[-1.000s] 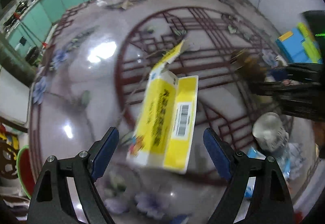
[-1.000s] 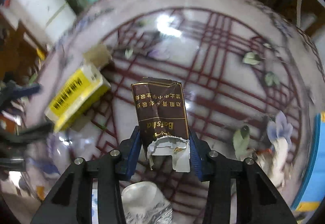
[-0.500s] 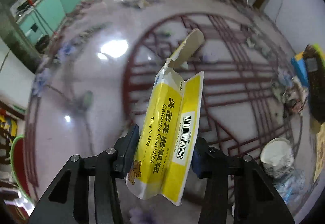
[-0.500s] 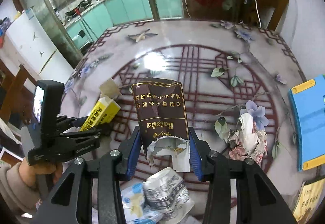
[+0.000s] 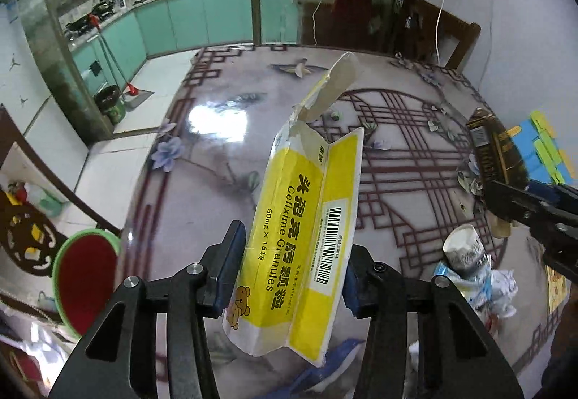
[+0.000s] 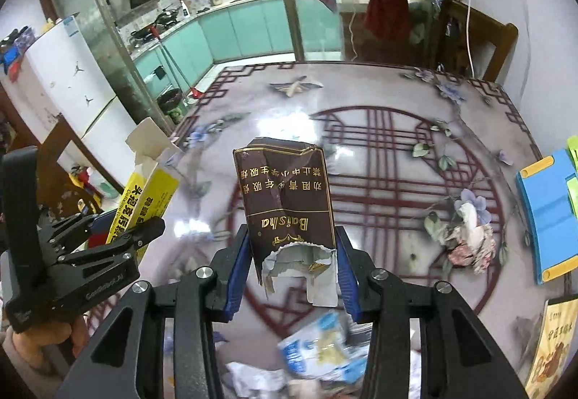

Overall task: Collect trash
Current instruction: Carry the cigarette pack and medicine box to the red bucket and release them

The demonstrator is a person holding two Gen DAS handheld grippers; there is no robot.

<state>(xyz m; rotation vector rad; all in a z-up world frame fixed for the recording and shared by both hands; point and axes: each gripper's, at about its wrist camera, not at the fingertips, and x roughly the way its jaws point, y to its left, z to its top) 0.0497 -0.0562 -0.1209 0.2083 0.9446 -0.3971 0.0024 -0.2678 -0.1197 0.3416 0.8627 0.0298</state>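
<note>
My left gripper is shut on a flattened yellow medicine box with a torn top flap, held above the patterned table. The box and left gripper also show in the right wrist view. My right gripper is shut on a torn dark brown cigarette pack, also lifted above the table; the pack shows in the left wrist view at the right.
A crumpled paper cup and blue-white wrappers lie near the table's front edge. A crumpled paper wad lies at the right. A blue folder is at the right edge. A red-green bin stands on the floor, left.
My left gripper closed on the yellow box and lifted it off the table. Both grippers rose and tilted up, so the kitchen beyond now shows. The right gripper kept its hold on the pack.
</note>
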